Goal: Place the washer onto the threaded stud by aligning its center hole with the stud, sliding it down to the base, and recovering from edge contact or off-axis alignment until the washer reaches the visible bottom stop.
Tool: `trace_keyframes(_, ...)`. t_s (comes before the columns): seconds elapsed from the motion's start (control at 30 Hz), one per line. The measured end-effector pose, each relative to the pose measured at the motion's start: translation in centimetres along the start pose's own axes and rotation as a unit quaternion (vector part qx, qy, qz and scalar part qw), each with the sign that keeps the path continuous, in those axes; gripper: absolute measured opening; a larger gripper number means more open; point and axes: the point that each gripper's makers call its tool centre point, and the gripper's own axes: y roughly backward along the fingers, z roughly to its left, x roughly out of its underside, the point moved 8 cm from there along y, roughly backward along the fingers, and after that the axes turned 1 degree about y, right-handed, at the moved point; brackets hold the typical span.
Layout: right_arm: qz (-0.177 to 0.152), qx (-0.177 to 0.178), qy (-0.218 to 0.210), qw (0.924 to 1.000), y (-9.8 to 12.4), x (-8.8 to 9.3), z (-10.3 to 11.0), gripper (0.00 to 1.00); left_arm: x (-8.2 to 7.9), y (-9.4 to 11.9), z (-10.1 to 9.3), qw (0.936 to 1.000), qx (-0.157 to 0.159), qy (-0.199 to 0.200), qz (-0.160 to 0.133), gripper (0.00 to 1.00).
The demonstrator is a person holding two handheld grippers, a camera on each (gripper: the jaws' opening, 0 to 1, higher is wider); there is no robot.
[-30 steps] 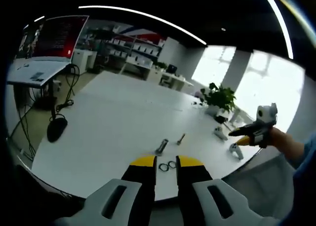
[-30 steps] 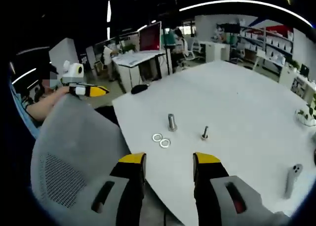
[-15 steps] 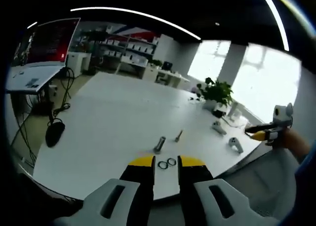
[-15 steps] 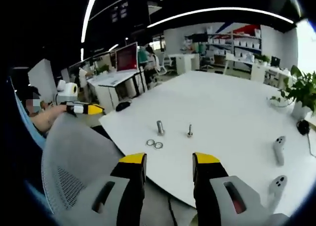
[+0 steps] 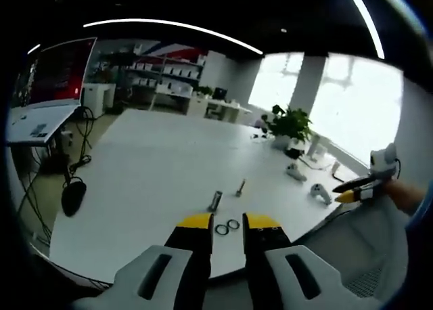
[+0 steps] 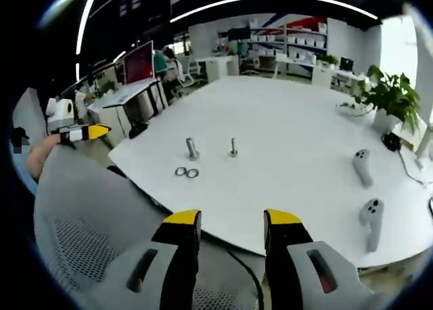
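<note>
Mesh of a grey chair back (image 6: 88, 229) lay nearest in the right gripper view, spreading under the right claw (image 6: 232, 218), whose yellow-tipped jaws stood wide apart with nothing between them. Past the chair came the edge of the white worktop (image 6: 284, 114). On it, toward ten o'clock from that claw, two washers (image 6: 187, 172) lay flat just beside each other, not on any stud. Just beyond them stood a stout upright bolt (image 6: 192, 147), and beside it, toward one o'clock, the slimmer threaded stud (image 6: 233, 147), bare. Off at three o'clock lay two grey controllers (image 6: 367, 202), well apart from the hardware. At nine o'clock the left claw showed, held in a hand above the chair.

In the left gripper view the left claw (image 5: 226, 222) hung over the near edge of the worktop (image 5: 149, 161), its jaws narrow but apart, gripping nothing. The washers (image 5: 227, 227) showed in the gap just beyond the tips, with the bolt (image 5: 215, 200) and the stud (image 5: 241, 187) farther on at twelve o'clock. At three o'clock the right claw (image 5: 348, 191) hovered in a hand; whether its jaws were parted I could not tell from here. A potted plant (image 5: 289, 126) stood at the far end of the worktop, with shelves and bright windows beyond it.
</note>
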Motion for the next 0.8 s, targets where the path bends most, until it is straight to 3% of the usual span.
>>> trace_keyframes(0.03,0.013,0.003,0.008,0.9999,0.2,0.1,0.0,0.37,0.0,0.0,0.0,1.0,0.0,-0.001,0.0,0.16)
trace_keyframes(0.1,-0.014,0.012,-0.003,0.9998,0.5,-0.4,-0.4,0.37,-0.1,0.0,-0.1,1.0,0.002,0.002,-0.002,0.18)
trace_keyframes(0.2,-0.016,0.019,-0.014,0.9996,0.6,-0.2,-0.4,0.35,-0.2,-0.2,-0.3,0.9998,0.013,-0.016,0.002,0.22)
trace_keyframes(0.33,-0.053,0.044,-0.033,0.9971,0.6,-0.4,-1.1,0.32,-0.2,-0.5,-0.6,0.9985,0.037,-0.037,0.018,0.28)
trace_keyframes(0.47,-0.034,0.037,-0.046,0.9977,0.5,0.0,-1.1,0.32,-0.8,-0.8,-0.3,0.9975,0.061,-0.026,0.024,0.32)
trace_keyframes(0.53,-0.032,0.036,-0.044,0.9979,0.5,0.0,-1.2,0.32,-0.9,-0.8,0.0,0.9938,0.088,-0.033,0.059,0.22)
trace_keyframes(0.6,-0.029,0.031,-0.05,0.9979,0.5,0.2,-1.1,0.31,-1.4,-1.2,0.7,0.9889,0.095,-0.084,0.078,0.17)
trace_keyframes(0.8,-0.019,0.014,-0.052,0.9984,0.3,0.2,-0.8,0.31,-2.7,-2.9,1.0,0.9695,0.136,-0.157,0.13,0.17)
